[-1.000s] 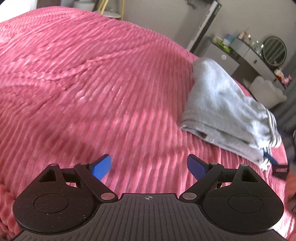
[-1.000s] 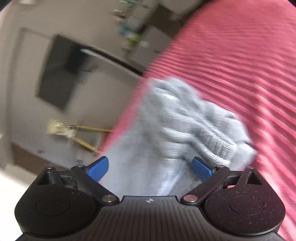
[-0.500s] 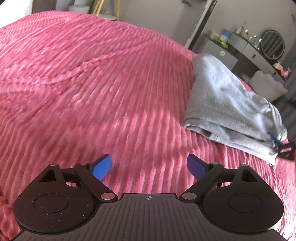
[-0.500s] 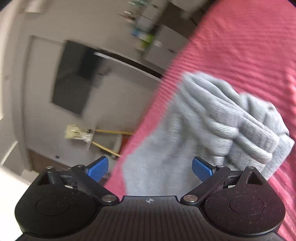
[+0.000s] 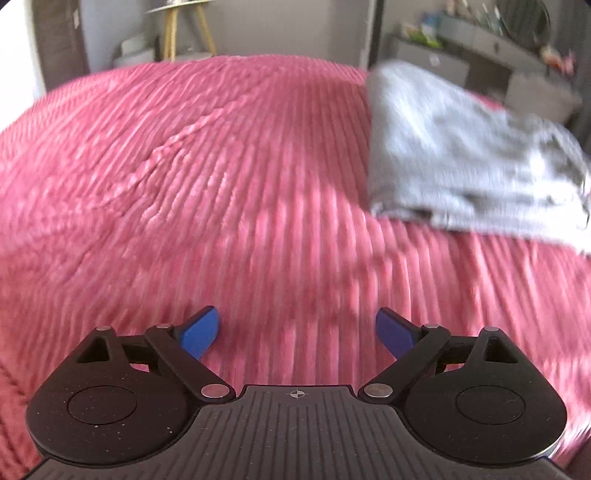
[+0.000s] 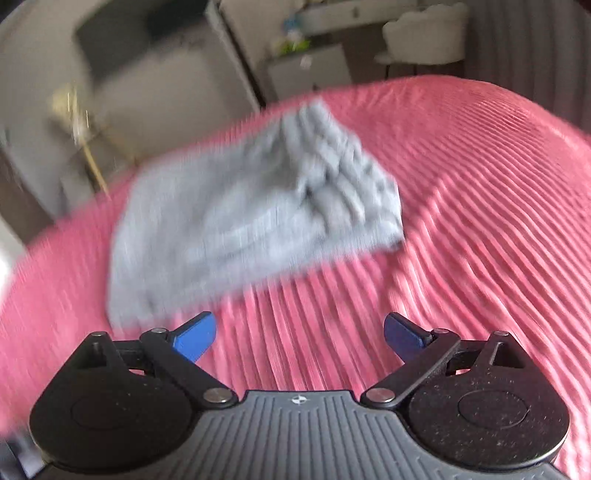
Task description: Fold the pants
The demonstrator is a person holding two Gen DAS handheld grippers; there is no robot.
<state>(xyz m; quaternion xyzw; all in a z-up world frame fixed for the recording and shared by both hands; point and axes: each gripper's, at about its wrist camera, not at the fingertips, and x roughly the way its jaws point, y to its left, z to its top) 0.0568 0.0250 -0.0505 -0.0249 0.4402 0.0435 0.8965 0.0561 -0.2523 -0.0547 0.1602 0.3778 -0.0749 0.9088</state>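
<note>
The grey pants (image 5: 461,155) lie folded in a compact bundle on the pink ribbed bedspread (image 5: 221,184), at the upper right of the left wrist view. In the right wrist view the pants (image 6: 240,214) lie ahead and to the left, ribbed waistband end to the right. My left gripper (image 5: 297,334) is open and empty, over bare bedspread well left of the bundle. My right gripper (image 6: 299,334) is open and empty, just short of the bundle's near edge. Both views are motion-blurred.
The bedspread (image 6: 480,221) fills most of both views. Beyond the bed stand a grey dresser with small items (image 5: 461,48), a yellow-legged stand (image 5: 184,29) and a white chair (image 6: 424,33).
My right gripper has pulled back from the pants and levelled out; the bundle now lies free on the bed. My left gripper has swung so the pants sit further right.
</note>
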